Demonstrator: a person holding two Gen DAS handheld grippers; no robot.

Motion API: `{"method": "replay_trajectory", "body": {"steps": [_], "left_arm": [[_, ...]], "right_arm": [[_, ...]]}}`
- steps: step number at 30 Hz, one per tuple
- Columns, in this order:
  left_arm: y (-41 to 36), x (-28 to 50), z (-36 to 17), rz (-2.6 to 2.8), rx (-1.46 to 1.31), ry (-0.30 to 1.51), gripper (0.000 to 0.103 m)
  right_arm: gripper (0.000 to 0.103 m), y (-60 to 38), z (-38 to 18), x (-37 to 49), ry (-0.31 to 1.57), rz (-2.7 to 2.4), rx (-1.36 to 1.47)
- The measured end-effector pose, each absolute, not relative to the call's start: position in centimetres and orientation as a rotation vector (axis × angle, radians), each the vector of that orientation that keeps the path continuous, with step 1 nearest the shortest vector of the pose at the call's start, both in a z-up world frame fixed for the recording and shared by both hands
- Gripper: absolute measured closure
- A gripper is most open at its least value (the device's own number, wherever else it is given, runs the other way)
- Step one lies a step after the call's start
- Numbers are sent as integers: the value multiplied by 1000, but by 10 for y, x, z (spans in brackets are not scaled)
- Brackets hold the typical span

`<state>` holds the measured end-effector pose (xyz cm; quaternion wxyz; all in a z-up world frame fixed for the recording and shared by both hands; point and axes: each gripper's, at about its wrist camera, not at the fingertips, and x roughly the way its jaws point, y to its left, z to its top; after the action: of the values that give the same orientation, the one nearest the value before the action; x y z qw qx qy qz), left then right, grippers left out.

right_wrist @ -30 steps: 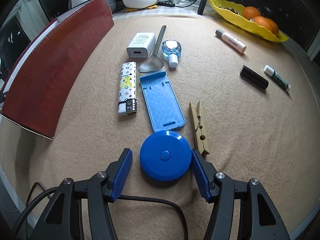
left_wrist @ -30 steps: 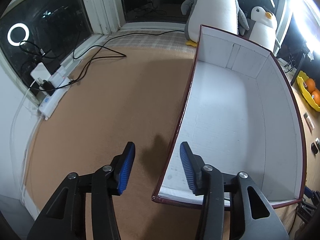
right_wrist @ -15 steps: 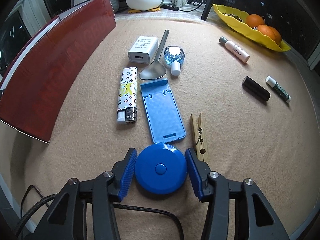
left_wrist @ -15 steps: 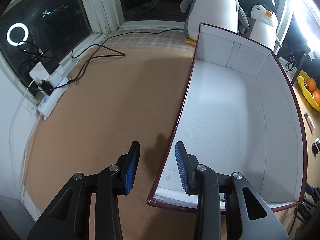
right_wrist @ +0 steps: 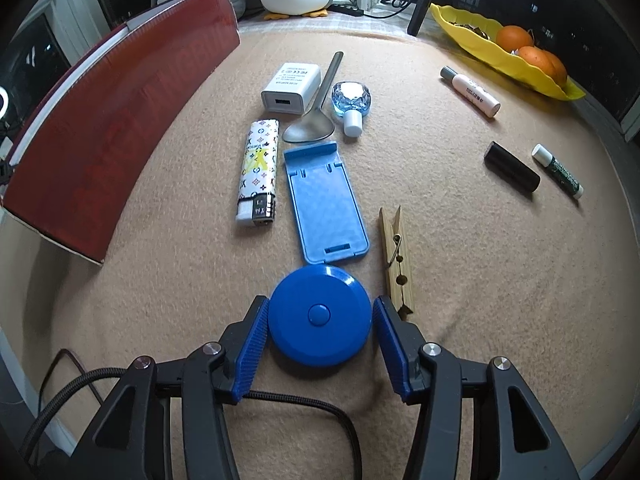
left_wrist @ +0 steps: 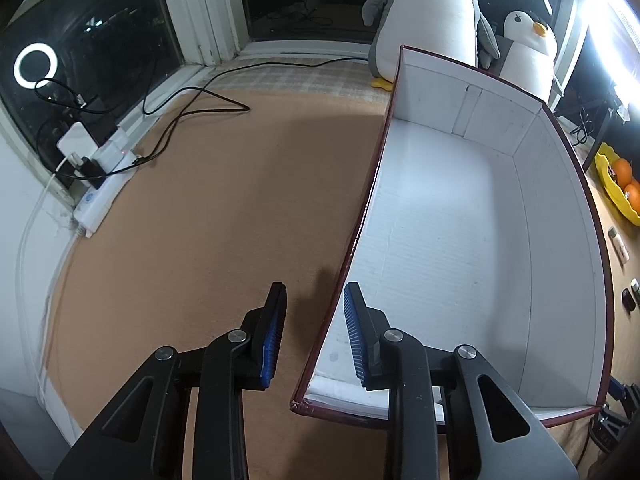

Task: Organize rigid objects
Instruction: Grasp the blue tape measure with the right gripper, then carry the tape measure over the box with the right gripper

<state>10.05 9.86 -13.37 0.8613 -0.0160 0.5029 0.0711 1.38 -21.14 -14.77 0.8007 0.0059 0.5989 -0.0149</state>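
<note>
left tool: black linkage, silver screws, ribbed blue pads | right tool: same, braided black cable

The phone stand lies between lighter and clothespin.

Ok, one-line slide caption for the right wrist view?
Right tongs shut on a round blue tape measure, beside a wooden clothespin.

Tan carpet fills the frame; dark windows with white frames along top and left, ring light reflection upper left, glare upper right.
</note>
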Motion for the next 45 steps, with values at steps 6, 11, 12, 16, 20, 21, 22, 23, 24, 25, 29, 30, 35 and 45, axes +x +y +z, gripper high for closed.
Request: {"method": "replay_trajectory", "body": {"steps": [6, 11, 12, 16, 20, 21, 22, 23, 24, 25, 29, 30, 35, 45], "left_arm": [[98, 100, -133, 144, -39, 1054, 78], [98, 99, -132, 144, -44, 1051, 78], [98, 99, -132, 144, -46, 1050, 78], [98, 97, -131, 141, -52, 1049, 78], [98, 96, -130, 138, -60, 1046, 78], [97, 96, -130, 136, -59, 1044, 78], [97, 95, -129, 134, -58, 1042, 78], [96, 95, -129, 133, -57, 1041, 78], [95, 95, -129, 132, -58, 1040, 78], [95, 95, -129, 132, -59, 1039, 78], [96, 94, -129, 140, -61, 1032, 80], [96, 94, -129, 141, -63, 1031, 81], [98, 94, -129, 146, -70, 1027, 85], [100, 93, -129, 152, -68, 1022, 89]], "right_arm": [[57, -211, -144, 11, 1282, -43, 30], [57, -208, -128, 10, 1248, -34, 41], [57, -207, -123, 11, 1239, -28, 44], [57, -199, -101, 17, 1195, 5, 43], [57, -184, -72, 24, 1132, 64, 38], [57, -178, -64, 27, 1113, 83, 36], [57, -175, -61, 32, 1104, 94, 36], [57, -170, -54, 36, 1090, 113, 35], [57, -165, -49, 38, 1077, 130, 33], [57, -158, -42, 42, 1059, 152, 25], [57, -138, -26, 56, 1016, 214, 4], [57, -133, -23, 59, 1010, 229, 2], [57, -100, -14, 75, 974, 310, -40], [57, -52, -21, 92, 965, 410, -114]]}}
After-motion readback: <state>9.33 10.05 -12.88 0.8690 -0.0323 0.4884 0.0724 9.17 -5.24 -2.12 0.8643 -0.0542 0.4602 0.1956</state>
